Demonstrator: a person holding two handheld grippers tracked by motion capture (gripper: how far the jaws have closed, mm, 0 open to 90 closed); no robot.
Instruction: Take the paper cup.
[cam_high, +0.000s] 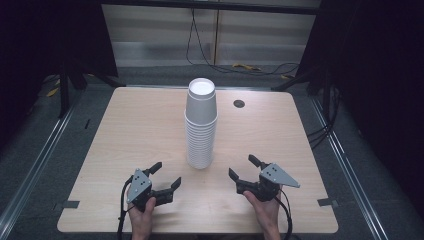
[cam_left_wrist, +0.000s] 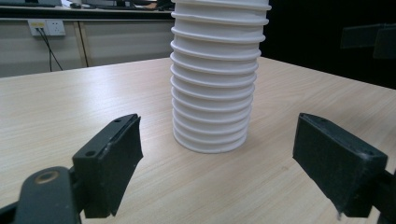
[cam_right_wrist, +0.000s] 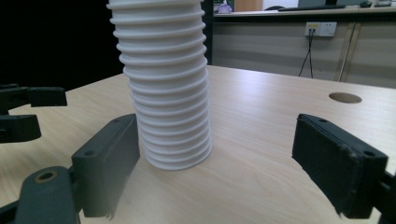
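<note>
A tall stack of white paper cups (cam_high: 201, 125) stands upside down near the middle of the wooden table (cam_high: 125, 135). The left gripper (cam_high: 161, 176) waits near the front edge of the table, and its 2 black jaws are spread wide with nothing between them. The right gripper (cam_high: 243, 167) waits on the other side, and its jaws are wide and empty too. Both grippers point at the stack but sit a bit apart from it. It looks like the job is to take a cup off the stack, and it has not started yet. To do it well, 1 gripper should hold the lower cups still, with its jaws on both sides of the ribbed rims. The other should go up to the top cup (cam_high: 201, 100) and pinch it softly, because paper cups squash. Lift straight up and slow, or the tall stack may tip over.
</note>
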